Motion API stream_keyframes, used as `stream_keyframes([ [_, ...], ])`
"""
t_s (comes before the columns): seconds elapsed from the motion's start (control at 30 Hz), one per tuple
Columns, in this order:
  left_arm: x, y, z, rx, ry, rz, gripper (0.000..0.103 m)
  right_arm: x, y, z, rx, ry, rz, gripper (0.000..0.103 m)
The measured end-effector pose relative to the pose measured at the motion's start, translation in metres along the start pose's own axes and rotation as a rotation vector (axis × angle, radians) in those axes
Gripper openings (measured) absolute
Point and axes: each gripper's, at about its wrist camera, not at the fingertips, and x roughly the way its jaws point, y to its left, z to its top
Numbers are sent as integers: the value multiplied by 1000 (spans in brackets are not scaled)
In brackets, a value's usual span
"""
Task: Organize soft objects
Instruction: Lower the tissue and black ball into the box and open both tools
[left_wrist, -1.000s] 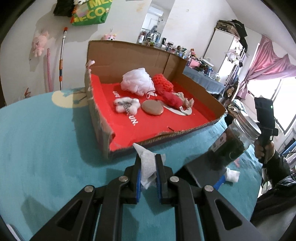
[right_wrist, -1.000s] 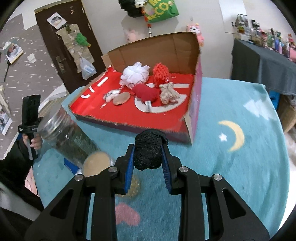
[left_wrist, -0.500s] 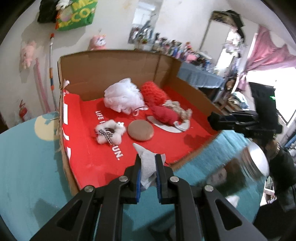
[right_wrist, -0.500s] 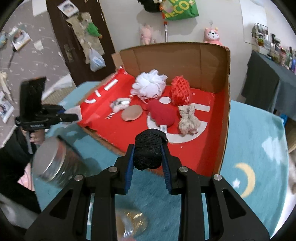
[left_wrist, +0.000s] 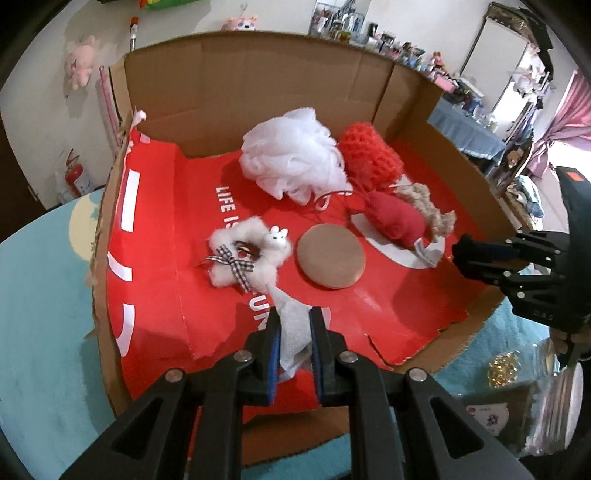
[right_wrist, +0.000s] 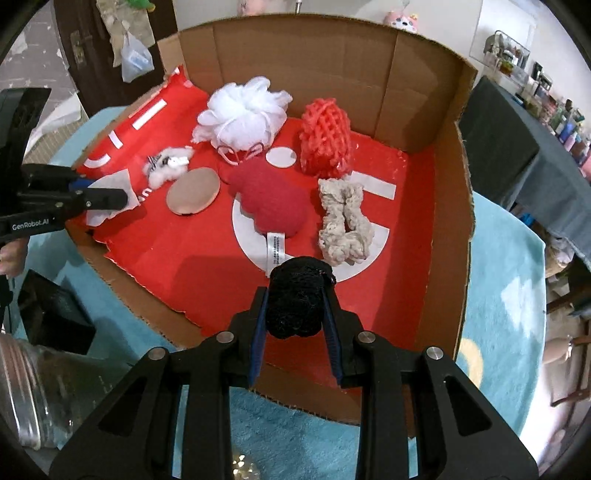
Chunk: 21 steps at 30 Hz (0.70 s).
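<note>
Six soft items lie in the box (right_wrist: 448, 206); both jaws grip one more.

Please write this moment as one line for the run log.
left gripper: jaws shut on white cloth | right gripper: jaws shut on black mesh ball | both over cardboard box

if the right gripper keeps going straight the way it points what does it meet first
Probably the red plush, its white tag first. The right gripper, shut on the black mesh ball, points that way, but its height above the box floor is unclear.
</note>
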Motion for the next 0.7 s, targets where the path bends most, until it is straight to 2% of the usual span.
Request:
stream_keyframes([
  [0.1,5,1,0,-4,20,7,15,3,-1,2,5,17,0,27],
  [0.2,7,0,0,2,23,22,26,5,-1,3,5,27,-1,28],
  [0.3,6,0,0,2,13,22,33,7,2,4,-7,34,-10,28],
  [0.33,5,0,0,1,7,22,36,7,3,4,-10,37,-11,30],
  [0.4,3,-1,1,0,-8,22,49,8,5,4,-18,35,-12,42],
  [0.43,0,-2,0,4,-18,20,54,6,6,4,-22,26,-7,54],
  [0.47,-2,-4,1,8,-26,20,56,4,9,4,-27,17,11,55],
  [0.57,-13,-8,2,16,-62,15,63,-3,15,6,-42,-5,-26,58],
  [0.63,-24,-12,2,19,-96,12,75,-9,15,8,-33,-17,-19,58],
  [0.7,-35,-17,1,21,-128,12,80,-17,15,10,-20,-31,-12,58],
])
